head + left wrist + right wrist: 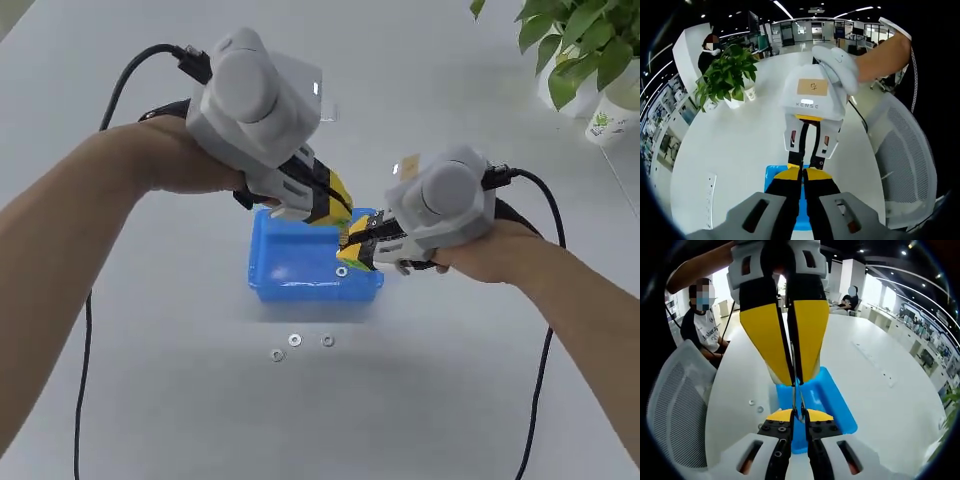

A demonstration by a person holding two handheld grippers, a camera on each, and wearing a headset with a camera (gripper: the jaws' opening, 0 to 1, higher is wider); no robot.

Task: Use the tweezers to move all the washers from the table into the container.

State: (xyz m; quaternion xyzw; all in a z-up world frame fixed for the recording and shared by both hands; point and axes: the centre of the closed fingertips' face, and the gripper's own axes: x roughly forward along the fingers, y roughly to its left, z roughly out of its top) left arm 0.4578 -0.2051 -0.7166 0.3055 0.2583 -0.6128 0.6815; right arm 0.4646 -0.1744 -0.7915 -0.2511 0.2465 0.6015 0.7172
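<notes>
1. I am holding the left hand-held gripper over the back of the blue container, and its yellow jaws are squeezing narrow on the thin tweezers.
2. Three washers are lying on the white bench just in front of the container, not touching it.
3. One more washer is showing over the container's right side; I cannot tell whether it is resting inside or hanging from the tweezers.
4. The right hand-held gripper is facing the left one tip to tip, its jaws pinching the tweezers' other end.
</notes>
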